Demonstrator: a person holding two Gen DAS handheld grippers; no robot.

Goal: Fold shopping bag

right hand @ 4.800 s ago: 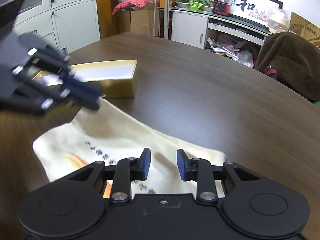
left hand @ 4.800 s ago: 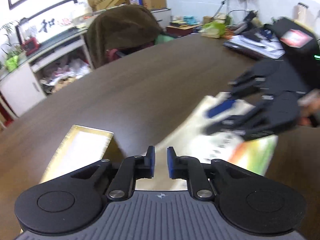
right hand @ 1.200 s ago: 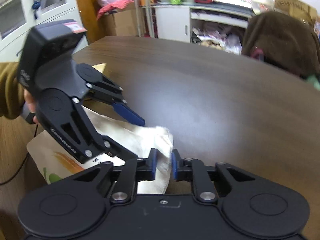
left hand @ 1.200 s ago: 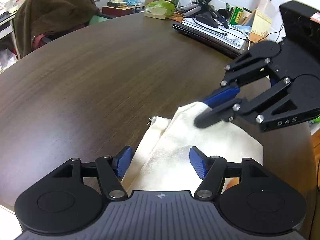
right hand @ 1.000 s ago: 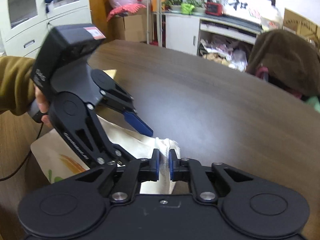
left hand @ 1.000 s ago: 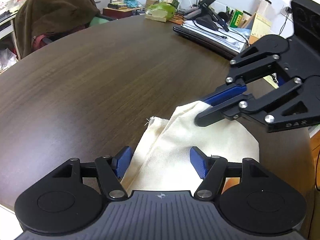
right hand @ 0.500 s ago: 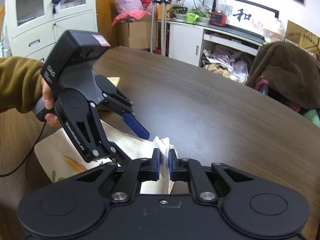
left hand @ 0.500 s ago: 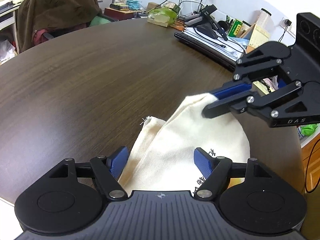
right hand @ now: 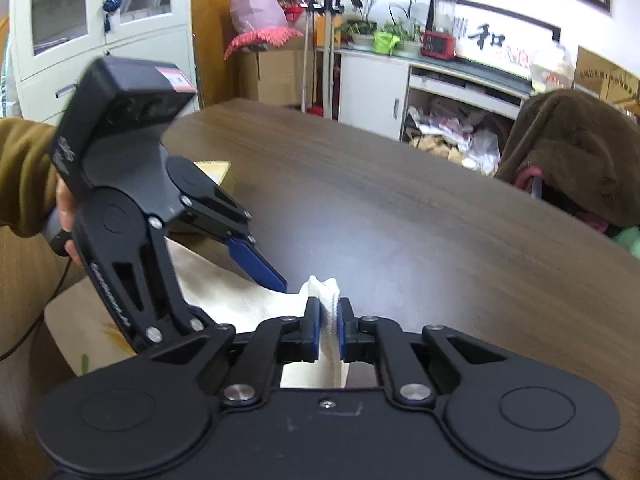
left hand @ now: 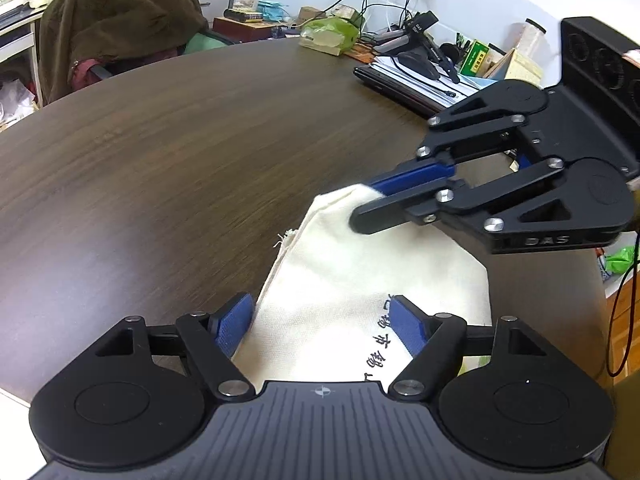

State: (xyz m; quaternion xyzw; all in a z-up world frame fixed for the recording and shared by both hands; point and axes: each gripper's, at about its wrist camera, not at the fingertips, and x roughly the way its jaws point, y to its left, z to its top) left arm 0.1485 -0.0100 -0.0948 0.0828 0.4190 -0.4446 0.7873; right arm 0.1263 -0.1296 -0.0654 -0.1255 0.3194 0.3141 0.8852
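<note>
The cream cloth shopping bag (left hand: 360,280) with dark printed characters lies partly folded on the dark wooden table (left hand: 160,152). My right gripper (right hand: 329,322) is shut on a bunched corner of the bag (right hand: 326,300) and holds it lifted off the table. In the left wrist view the right gripper (left hand: 368,204) pinches the bag's far corner. My left gripper (left hand: 322,328) is open, its jaws wide apart on either side of the near part of the bag. In the right wrist view the left gripper (right hand: 224,280) hangs over the bag's left part.
A gold box (right hand: 214,168) lies behind the left gripper. A laptop with papers and cables (left hand: 416,76) sits at the table's far right edge. A chair draped in a brown coat (left hand: 116,16) stands at the far side. The table edge (left hand: 12,396) is near left.
My right gripper has closed on the bag's corner and raised it, pulling the cloth up and over. My left gripper has opened wide around the near part of the bag.
</note>
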